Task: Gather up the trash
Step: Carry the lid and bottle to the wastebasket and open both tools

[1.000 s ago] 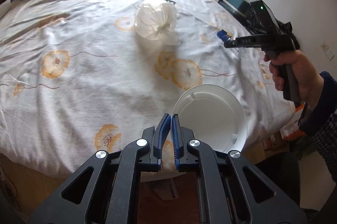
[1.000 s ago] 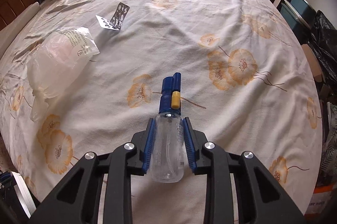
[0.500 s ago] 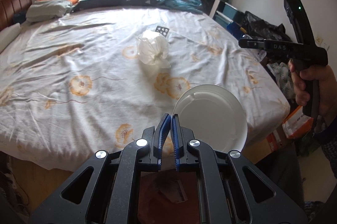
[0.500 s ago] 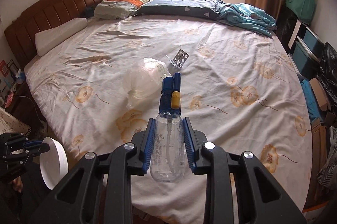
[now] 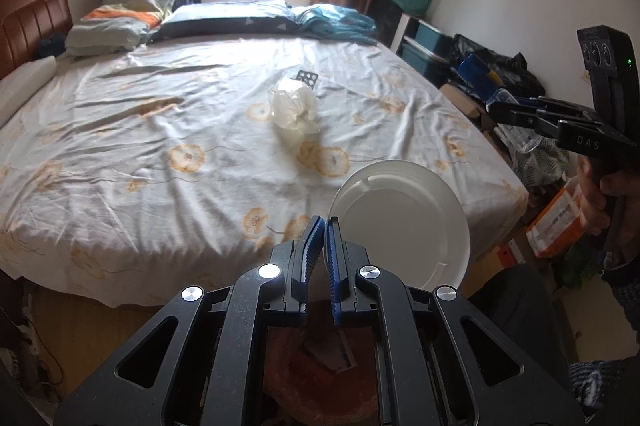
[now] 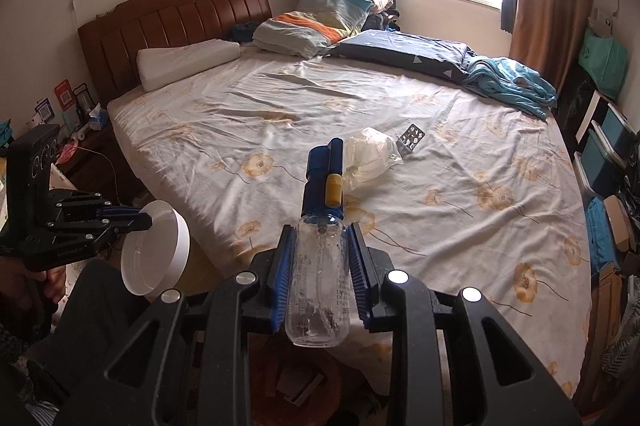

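Observation:
My left gripper (image 5: pixel 324 221) is shut on the rim of a white plastic bowl (image 5: pixel 400 226), which tilts out to its right; the right wrist view shows this gripper (image 6: pixel 145 220) and bowl (image 6: pixel 156 254) at lower left. My right gripper (image 6: pixel 320 231) is shut on a clear spray bottle (image 6: pixel 318 290) with a blue nozzle, and appears at the right edge of the left wrist view (image 5: pixel 496 108). On the floral bed sheet (image 5: pixel 160 130) lie a crumpled clear plastic bag (image 5: pixel 294 106) (image 6: pixel 370 158) and an empty blister pack (image 5: pixel 307 79) (image 6: pixel 412 138).
A reddish-brown round container (image 5: pixel 320 370) (image 6: pixel 292 382) sits on the floor below both grippers at the bed's foot. Pillows (image 6: pixel 304 26) and a teal blanket (image 6: pixel 512 82) lie at the far end. Boxes and black bags (image 5: pixel 496 70) crowd the floor on the right.
Both grippers have drawn back and up from the bed, still gripping the bowl and the bottle. The bag and blister pack now look farther off; window and headboard have come into view.

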Demonstrator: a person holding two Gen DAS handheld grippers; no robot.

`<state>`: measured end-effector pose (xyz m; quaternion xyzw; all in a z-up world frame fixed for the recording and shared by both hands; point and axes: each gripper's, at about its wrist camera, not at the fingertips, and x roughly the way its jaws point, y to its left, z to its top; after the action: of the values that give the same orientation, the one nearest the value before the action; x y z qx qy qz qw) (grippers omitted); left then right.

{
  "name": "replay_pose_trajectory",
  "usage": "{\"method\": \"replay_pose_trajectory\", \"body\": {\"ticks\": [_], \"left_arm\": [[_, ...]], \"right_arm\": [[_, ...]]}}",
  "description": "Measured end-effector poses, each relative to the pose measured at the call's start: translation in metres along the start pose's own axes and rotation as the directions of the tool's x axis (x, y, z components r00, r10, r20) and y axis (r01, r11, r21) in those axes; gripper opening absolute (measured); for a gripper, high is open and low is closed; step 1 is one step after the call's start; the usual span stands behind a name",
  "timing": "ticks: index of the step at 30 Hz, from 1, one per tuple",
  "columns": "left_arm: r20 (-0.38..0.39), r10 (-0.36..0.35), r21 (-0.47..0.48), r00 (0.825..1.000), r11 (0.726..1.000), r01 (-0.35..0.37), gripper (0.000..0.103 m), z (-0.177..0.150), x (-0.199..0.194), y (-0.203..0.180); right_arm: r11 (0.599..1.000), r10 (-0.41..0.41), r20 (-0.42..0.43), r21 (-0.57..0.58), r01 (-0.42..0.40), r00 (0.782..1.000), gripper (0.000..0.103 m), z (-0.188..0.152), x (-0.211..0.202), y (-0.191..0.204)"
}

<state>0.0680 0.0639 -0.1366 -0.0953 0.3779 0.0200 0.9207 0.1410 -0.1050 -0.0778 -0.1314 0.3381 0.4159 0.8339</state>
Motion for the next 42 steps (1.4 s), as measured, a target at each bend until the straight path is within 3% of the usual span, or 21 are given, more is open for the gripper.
{"method": "replay_pose_trajectory", "body": {"ticks": [9, 18, 28, 42], "left_arm": [[-0.099, 0.019, 0.014, 0.995, 1.000, -0.018, 0.008, -0.049, -0.002, 0.007], [-0.209, 0.028, 0.015, 0.978, 1.000, -0.025, 0.008, -0.089, 0.020, 0.006], [-0.319, 0.019, 0.039, 0.948, 0.999, -0.007, 0.008, -0.115, 0.050, -0.003], [-0.453, 0.040, 0.084, 0.890, 0.996, -0.001, 0.008, -0.146, 0.102, -0.007]], "right_arm": [[0.998, 0.060, -0.091, -0.024, -0.062, 0.994, 0.026, -0.050, 0.000, 0.029], [0.994, 0.099, -0.220, -0.025, -0.107, 0.970, 0.026, -0.095, 0.023, 0.040], [0.987, 0.138, -0.366, -0.026, -0.158, 0.920, 0.026, -0.136, 0.064, 0.050], [0.983, 0.146, -0.537, -0.017, -0.184, 0.831, 0.026, -0.186, 0.123, 0.045]]}}
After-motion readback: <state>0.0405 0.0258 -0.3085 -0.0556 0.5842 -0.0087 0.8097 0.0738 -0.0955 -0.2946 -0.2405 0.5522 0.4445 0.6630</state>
